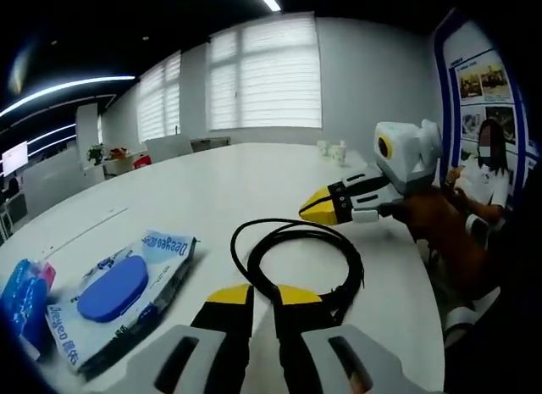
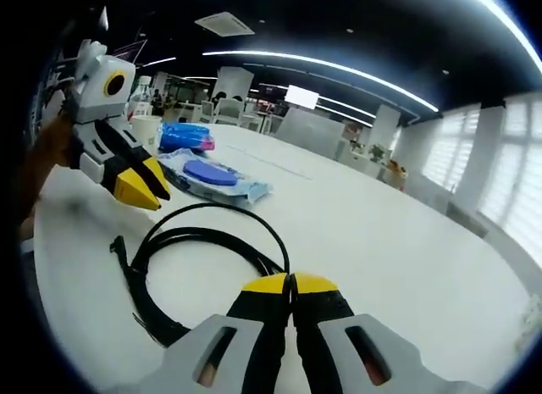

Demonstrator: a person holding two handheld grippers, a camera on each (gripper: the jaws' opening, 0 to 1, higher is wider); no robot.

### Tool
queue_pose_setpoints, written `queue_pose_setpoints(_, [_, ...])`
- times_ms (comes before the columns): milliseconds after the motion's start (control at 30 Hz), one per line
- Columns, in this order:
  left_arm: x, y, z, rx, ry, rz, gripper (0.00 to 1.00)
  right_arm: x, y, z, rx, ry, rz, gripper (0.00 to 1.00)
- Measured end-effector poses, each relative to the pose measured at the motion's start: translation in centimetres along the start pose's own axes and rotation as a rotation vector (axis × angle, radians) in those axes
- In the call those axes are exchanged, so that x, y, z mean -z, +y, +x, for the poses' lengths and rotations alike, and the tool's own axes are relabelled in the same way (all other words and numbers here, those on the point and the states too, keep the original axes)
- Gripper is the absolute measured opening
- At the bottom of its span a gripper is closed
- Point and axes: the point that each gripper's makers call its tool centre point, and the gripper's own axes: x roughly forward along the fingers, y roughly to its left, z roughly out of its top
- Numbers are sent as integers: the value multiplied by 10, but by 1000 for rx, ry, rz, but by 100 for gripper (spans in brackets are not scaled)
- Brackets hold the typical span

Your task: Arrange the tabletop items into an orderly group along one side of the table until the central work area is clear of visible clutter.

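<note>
In the left gripper view we see our left gripper (image 1: 263, 294) low over the large white table (image 1: 254, 178), its 2 yellow-tipped black jaws a narrow slot apart and holding nothing, the tips right at the near side of the coiled black cable (image 1: 298, 260), which lies flat on the table near its edge. Our right gripper (image 1: 320, 208) comes in from the right, its yellow tips pressed together just above the far side of that coil. In the right gripper view the right gripper (image 2: 291, 284) has its jaws together and empty, with the coiled black cable (image 2: 190, 254) lying just beyond them, and the left gripper (image 2: 144, 184) hangs above the coil's far left side. Further along the table sit the flat blue-and-white wipes packet with a round blue lid (image 1: 120, 291) and, beside it toward the table's edge, a blue soft pack with a pink end (image 1: 24, 299).
</note>
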Motion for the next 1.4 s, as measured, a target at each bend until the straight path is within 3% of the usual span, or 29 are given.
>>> queue_pose_setpoints(133, [0, 5, -6, -39, 12, 48, 7, -4, -7, -9, 20, -4, 3, 0])
queue_pose_setpoints(333, [-9, 7, -17, -39, -32, 28, 7, -18, -6, -14, 15, -29, -13, 0])
queue_pose_setpoints(700, [-17, 11, -28, -43, -54, 24, 8, -27, -5, -19, 5, -44, -10, 0])
queue_pose_setpoints(1000, [-17, 17, -39, -69, -49, 25, 15, -34, -2, -21, -10, -39, -30, 10])
queue_pose_setpoints(1400, [-18, 28, -53, -113, -52, 17, 20, -47, 4, -18, -44, -62, -27, 15])
